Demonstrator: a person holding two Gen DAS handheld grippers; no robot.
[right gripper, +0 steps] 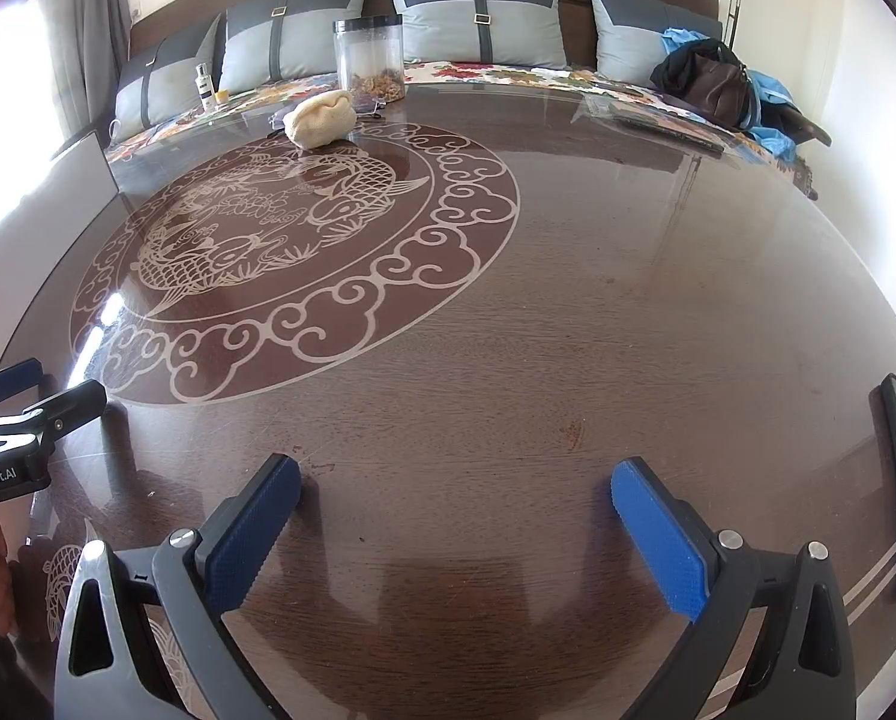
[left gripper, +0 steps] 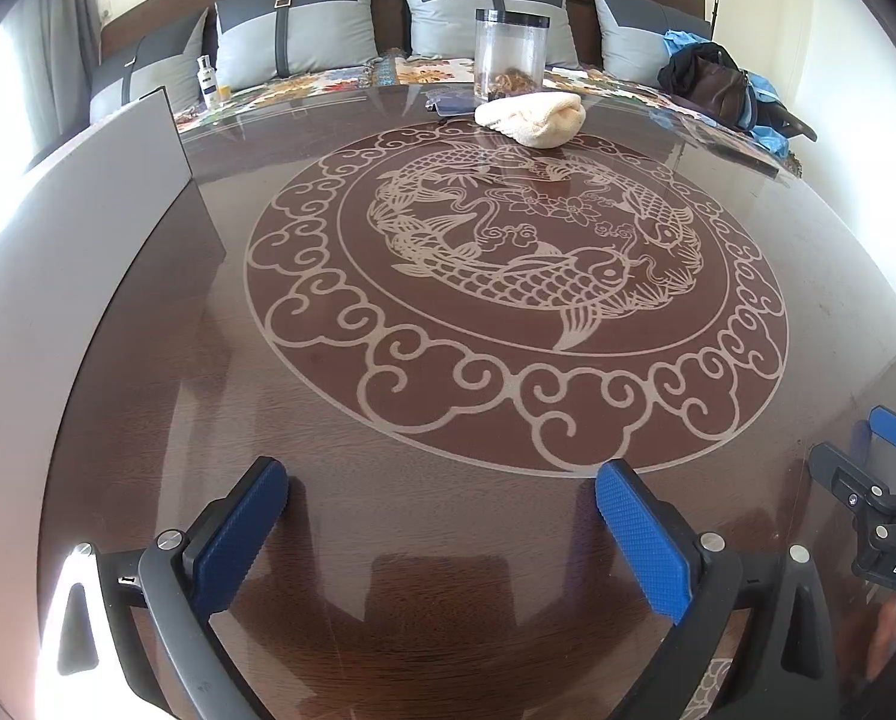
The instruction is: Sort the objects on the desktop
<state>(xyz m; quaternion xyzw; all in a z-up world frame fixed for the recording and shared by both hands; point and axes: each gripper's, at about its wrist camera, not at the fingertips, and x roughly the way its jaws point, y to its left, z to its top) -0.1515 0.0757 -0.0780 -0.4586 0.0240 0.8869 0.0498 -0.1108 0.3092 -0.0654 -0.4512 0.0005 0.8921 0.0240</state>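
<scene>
Both the left gripper (left gripper: 441, 486) and right gripper (right gripper: 457, 486) hover with jaws spread, empty. The cloth (left gripper: 532, 118) and jar (left gripper: 511, 54) lie far ahead; approach low and centre the jaws before closing.

- Left gripper (left gripper: 441, 495) with blue-padded fingers spread wide, nothing between them, above a glossy dark wooden table (left gripper: 387, 540) bearing a pale koi-fish medallion (left gripper: 517, 300).
- At the far edge, a cream cloth bundle (left gripper: 532, 115) lies just before a clear jar (left gripper: 511, 54).
- Right gripper (left gripper: 886, 450) enters at the right edge.
- Grey cushions (left gripper: 297, 30) line a sofa behind.
</scene>
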